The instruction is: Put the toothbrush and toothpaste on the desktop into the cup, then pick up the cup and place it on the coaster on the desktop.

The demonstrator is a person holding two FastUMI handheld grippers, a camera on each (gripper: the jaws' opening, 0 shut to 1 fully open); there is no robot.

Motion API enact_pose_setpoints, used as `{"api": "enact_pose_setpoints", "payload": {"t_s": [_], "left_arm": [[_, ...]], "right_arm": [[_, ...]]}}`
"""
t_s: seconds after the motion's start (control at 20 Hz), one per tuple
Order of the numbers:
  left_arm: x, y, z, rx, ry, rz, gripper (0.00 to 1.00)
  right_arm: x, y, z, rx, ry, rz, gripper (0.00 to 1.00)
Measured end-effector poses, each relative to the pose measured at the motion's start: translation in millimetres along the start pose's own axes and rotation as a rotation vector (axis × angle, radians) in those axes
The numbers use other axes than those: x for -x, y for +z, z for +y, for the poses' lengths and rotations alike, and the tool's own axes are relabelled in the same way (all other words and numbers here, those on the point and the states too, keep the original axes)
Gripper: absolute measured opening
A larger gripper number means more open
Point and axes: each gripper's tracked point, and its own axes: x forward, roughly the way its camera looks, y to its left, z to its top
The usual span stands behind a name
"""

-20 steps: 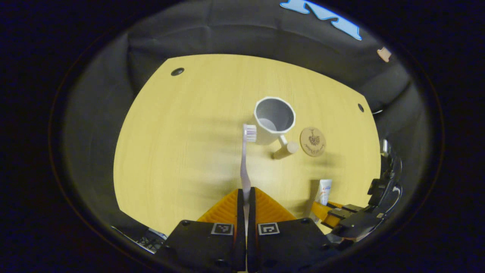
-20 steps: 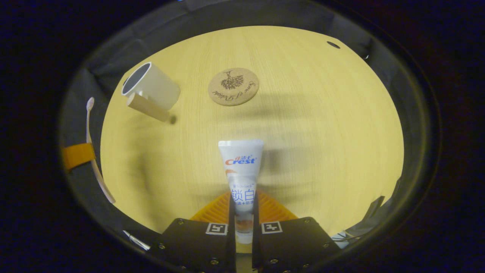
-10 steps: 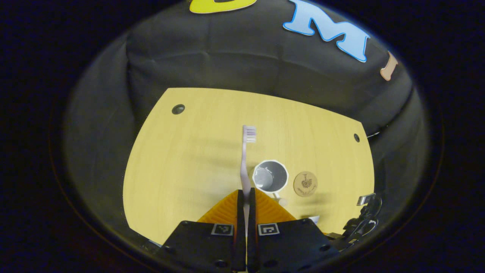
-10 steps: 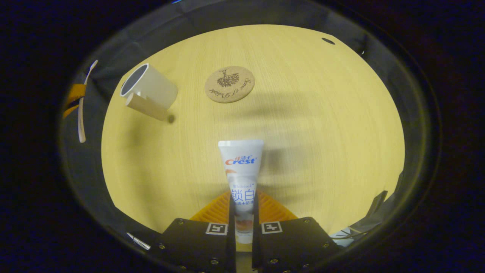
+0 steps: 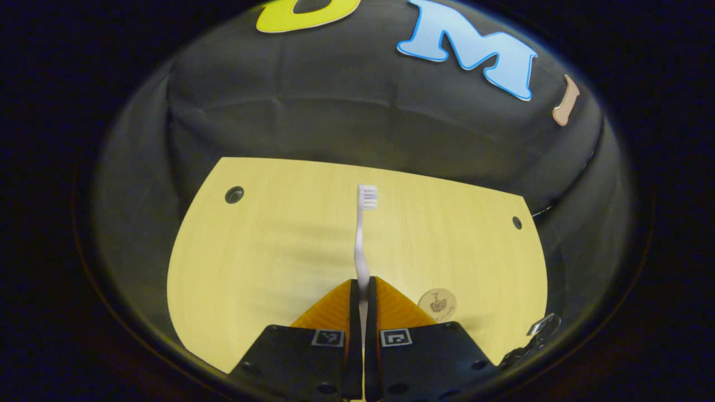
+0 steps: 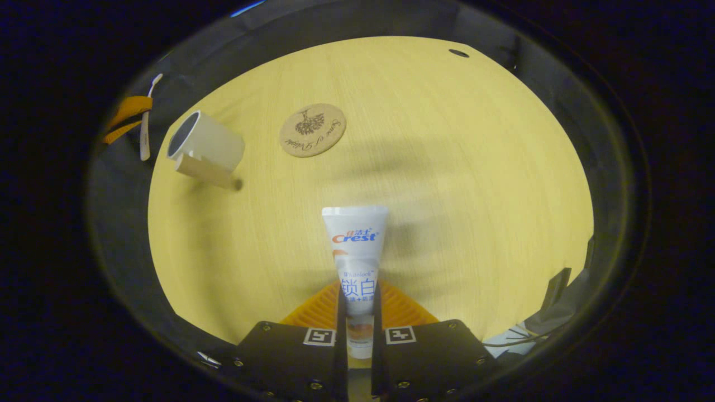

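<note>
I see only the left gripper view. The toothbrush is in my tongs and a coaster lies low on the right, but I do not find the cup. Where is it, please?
Observer: In the right gripper view the cup stands on the table, beside the coaster and not touching it.
Operator: Is the toothpaste inside it?
Observer: No. The right tongs are shut on the toothpaste, away from the cup.
Operator: And my toothbrush?
Observer: Its lower end hangs just beside the cup's opening, not in it.

Both views high above the desktop (image 5: 268,245), angled down, sharing the coaster (image 6: 312,129).
</note>
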Motion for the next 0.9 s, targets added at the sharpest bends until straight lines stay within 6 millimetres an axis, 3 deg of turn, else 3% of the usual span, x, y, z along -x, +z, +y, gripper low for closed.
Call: {"api": "enact_pose_setpoints", "payload": {"t_s": [0.05,0.1,0.2,0.3,0.35,0.4,0.45,0.55,0.6,0.7,0.75,0.8,0.9], "left_arm": [[-5.8,4.1,1.3,-0.005,-0.007,-0.018,0.15],[-11.0,7.3,2.5,-0.01,-0.012,-0.033,0.1],[-19.5,10.5,0.6,-0.003,-0.032,-0.061,0.15],[-28.5,8.7,-4.4,0.001,-0.039,-0.077,0.15],[-32.4,7.9,-7.0,-0.003,-0.037,-0.086,0.1],[-36.0,6.0,-6.9,-0.01,-0.037,-0.094,0.14],[-38.5,1.5,-6.3,-0.018,-0.038,-0.095,0.1],[-45.4,-11.1,-4.2,-0.024,-0.025,-0.09,0.09],[-47.4,-16.7,-2.1,-0.024,-0.026,-0.092,0.14],[-50.5,-30.7,1.6,-0.02,-0.028,-0.081,0.1],[-53.3,-35.6,3.6,-0.02,-0.025,-0.076,0.17],[-55.1,-39.3,3.8,-0.02,-0.025,-0.072,0.11],[-56.7,-45.5,-2.4,-0.015,-0.059,-0.067,0.14]], "right_arm": [[0.6,-0.8,-2.3,-0.011,-0.002,-0.002,0.18],[1.6,-0.9,-4.7,-0.023,-0.002,-0.004,0.18],[3.0,-1.8,-10.0,-0.045,-0.004,-0.005,0.18],[5.3,-1.6,-16.5,-0.066,-0.01,-0.01,0.18],[6.1,-0.8,-19.3,-0.077,-0.012,-0.012,0.18],[7.9,0.1,-21.8,-0.09,-0.012,-0.016,0.18],[8.7,0.7,-23.8,-0.103,-0.013,-0.02,0.18],[9.7,2.3,-27.4,-0.119,-0.015,-0.025,0.18],[10.8,2.5,-29.0,-0.124,-0.016,-0.028,0.18],[11.5,2.7,-29.8,-0.132,-0.015,-0.03,0.18],[11.2,2.4,-28.9,-0.135,-0.013,-0.03,0.18],[11.9,2.5,-28.5,-0.135,-0.011,-0.032,0.18],[13.4,3.8,-27.5,-0.136,-0.005,-0.037,0.18]]}}
